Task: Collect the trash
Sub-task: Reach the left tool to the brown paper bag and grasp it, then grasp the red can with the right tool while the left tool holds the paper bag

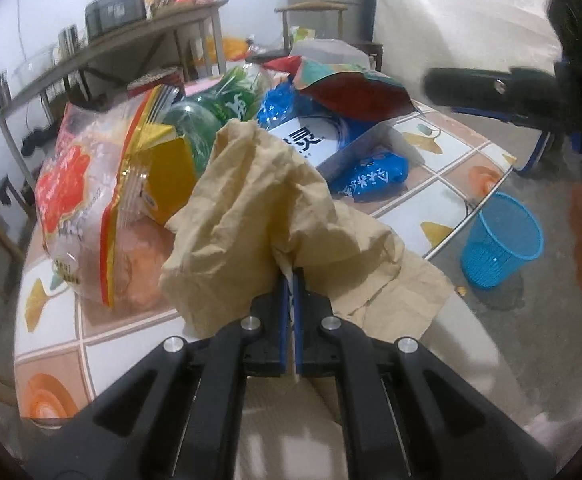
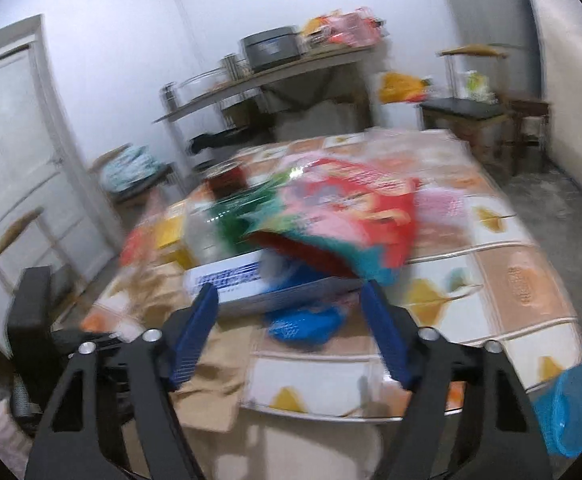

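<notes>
My left gripper (image 1: 291,276) is shut on a fold of crumpled tan paper (image 1: 259,200) at the near edge of the tiled table (image 1: 451,160). Behind the paper lies a heap of trash: a red and clear snack bag (image 1: 79,200), a yellow packet (image 1: 167,172), a green wrapper (image 1: 219,104), a white box (image 1: 311,140), a blue wrapper (image 1: 375,176) and a red and teal bag (image 1: 355,88). In the blurred right wrist view, my right gripper (image 2: 291,304) is open just short of the white box (image 2: 231,280) and blue wrapper (image 2: 307,320), touching neither.
A blue mesh basket (image 1: 499,240) stands on the floor to the right of the table, also seen as the basket (image 2: 575,396) at the lower right. A shelf table (image 2: 271,76) with a cooker stands by the far wall. A white door (image 2: 15,152) is on the left.
</notes>
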Available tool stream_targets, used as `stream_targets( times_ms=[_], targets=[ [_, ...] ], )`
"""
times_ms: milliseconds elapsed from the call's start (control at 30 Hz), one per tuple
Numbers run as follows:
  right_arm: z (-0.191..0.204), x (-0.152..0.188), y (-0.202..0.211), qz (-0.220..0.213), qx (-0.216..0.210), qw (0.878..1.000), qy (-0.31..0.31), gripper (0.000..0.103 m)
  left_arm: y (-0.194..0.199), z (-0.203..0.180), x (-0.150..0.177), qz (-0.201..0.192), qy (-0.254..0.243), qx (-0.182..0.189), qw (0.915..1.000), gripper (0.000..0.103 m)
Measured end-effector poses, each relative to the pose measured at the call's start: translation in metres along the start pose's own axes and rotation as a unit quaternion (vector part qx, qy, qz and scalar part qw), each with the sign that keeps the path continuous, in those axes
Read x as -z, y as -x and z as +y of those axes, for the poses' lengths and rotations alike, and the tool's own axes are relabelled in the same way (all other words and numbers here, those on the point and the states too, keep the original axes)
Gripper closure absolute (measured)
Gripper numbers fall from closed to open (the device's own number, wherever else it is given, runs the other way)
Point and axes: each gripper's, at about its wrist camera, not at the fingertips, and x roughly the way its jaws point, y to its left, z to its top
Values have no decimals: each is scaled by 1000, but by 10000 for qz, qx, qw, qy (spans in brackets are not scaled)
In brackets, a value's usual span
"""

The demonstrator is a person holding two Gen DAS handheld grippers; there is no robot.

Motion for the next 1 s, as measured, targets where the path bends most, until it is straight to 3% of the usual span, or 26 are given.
stream_targets(
  times_ms=[33, 133, 233, 367, 467, 533, 600, 800, 933, 1000],
  targets=[
    [4, 0, -5, 141, -227, 9996, 7, 57, -1, -3, 1, -49, -70, -34, 10000, 102],
    [13, 2, -31, 786, -866, 9931, -70, 79, 0, -6, 4, -184, -162, -56, 9997, 102],
    [14, 6, -54, 1301, -1195, 9841, -189, 93, 1, -3, 4, -283, -132, 33, 9995, 101],
    [17, 12, -75, 1831, -1422, 9726, -198, 97, 8, 2, 11, -345, -137, 215, 9991, 94],
    [21, 15, -81, 2065, -1282, 9700, -25, 97, 17, 8, 13, -473, -77, 432, 9979, 69],
    [22, 20, -88, 2218, -1221, 9674, 33, 97, 25, 9, 14, -680, -155, 436, 9966, 46],
    [22, 22, -92, 2349, -1213, 9644, 38, 97, 28, 4, 13, -830, -397, 440, 9948, 37],
    [8, 19, -101, 2698, -1522, 9504, -271, 98, 7, -19, 10, -690, -1402, 124, 9876, 34],
    [-5, 18, -104, 2914, -1765, 9389, -494, 98, -6, -26, 10, -506, -1671, 66, 9846, 36],
    [-8, 17, -105, 2981, -1828, 9354, -521, 97, -9, -29, 8, -454, -1748, 140, 9835, 43]
  ],
)
